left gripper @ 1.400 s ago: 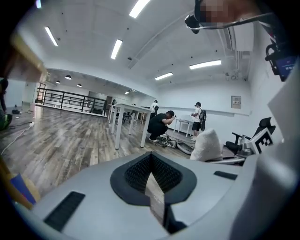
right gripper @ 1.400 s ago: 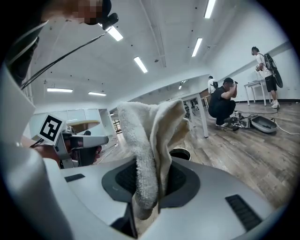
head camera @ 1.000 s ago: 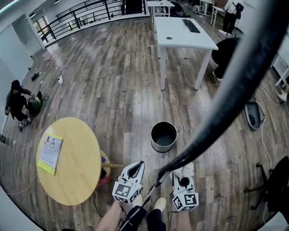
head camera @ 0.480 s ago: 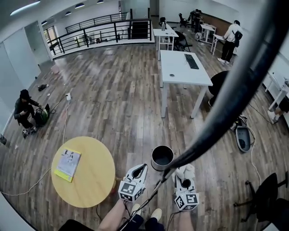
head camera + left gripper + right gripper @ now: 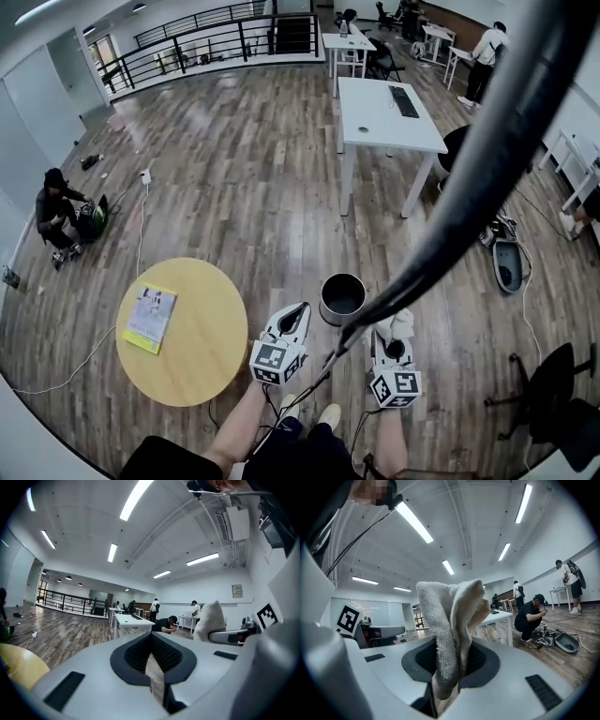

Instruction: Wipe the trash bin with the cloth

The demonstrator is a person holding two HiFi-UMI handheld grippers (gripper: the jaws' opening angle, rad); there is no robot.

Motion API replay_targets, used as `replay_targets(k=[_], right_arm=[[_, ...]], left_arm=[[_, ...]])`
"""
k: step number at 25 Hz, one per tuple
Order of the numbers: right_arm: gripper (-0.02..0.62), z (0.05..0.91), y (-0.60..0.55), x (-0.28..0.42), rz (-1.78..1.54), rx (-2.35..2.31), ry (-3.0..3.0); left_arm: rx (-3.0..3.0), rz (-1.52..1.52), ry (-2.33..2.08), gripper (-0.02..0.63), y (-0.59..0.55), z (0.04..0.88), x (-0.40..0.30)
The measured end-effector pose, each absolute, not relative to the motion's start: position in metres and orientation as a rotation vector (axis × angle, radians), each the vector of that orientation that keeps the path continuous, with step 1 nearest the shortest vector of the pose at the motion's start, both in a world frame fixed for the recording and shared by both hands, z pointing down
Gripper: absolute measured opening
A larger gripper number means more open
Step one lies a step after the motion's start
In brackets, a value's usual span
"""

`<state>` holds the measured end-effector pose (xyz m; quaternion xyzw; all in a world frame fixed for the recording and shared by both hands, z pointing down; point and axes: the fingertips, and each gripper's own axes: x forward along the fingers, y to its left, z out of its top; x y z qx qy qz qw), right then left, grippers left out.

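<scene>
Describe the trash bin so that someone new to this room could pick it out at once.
Start at the long white table on the wood floor, then come towards the round yellow table. The trash bin stands on the floor between them. It alone is a dark, open-topped cylinder with a metal wall.

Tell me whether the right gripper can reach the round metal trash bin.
Probably yes: the round metal trash bin stands just ahead of the right gripper holding the white cloth, nothing between.

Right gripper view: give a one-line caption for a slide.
Right gripper clamps a folded white cloth upright between its jaws.
</scene>
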<state>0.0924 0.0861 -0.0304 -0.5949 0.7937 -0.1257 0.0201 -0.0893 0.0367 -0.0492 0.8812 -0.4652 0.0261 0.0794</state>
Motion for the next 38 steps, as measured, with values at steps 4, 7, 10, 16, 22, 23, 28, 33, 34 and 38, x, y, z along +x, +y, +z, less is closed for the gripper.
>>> replay_targets(k=[4, 7, 10, 16, 22, 23, 28, 33, 34, 38], right_arm=[[0.094, -0.005, 0.080, 0.100, -0.424, -1.865, 2.469], [0.094, 0.026, 0.068, 0.106, -0.433, -1.872, 2.488], [0.094, 0.068, 0.054, 0.111, -0.428, -1.875, 2.514], [0.094, 0.183, 0.030, 0.125, -0.431, -1.890, 2.512], [0.094, 0.342, -0.001, 0.117, -0.453, -1.878, 2.568], [0.094, 0.373, -0.005, 0.115, -0.468, -1.880, 2.579], [0.095, 0.476, -0.027, 0.106, -0.443, -1.846, 2.608], [0.094, 0.537, -0.040, 0.110, -0.421, -1.859, 2.647], [0.094, 0.543, -0.042, 0.109, -0.423, -1.857, 2.651], [0.094, 0.557, -0.052, 0.109, -0.446, -1.855, 2.647]], left_arm=[[2.615, 0.076, -1.394, -0.005, 0.026, -0.032, -0.089], [2.604, 0.086, -1.389, -0.005, 0.015, -0.002, -0.087], [2.613, 0.095, -1.388, -0.005, 0.000, 0.041, -0.085], [2.620, 0.076, -1.427, -0.005, -0.031, 0.146, -0.092], [2.636, 0.115, -1.365, -0.005, -0.051, 0.299, -0.076], [2.640, 0.131, -1.357, -0.005, -0.052, 0.325, -0.073], [2.649, 0.162, -1.335, -0.005, -0.067, 0.435, -0.068], [2.646, 0.182, -1.332, -0.005, -0.081, 0.497, -0.062], [2.645, 0.183, -1.330, -0.005, -0.084, 0.503, -0.062], [2.638, 0.178, -1.323, -0.005, -0.092, 0.510, -0.060]])
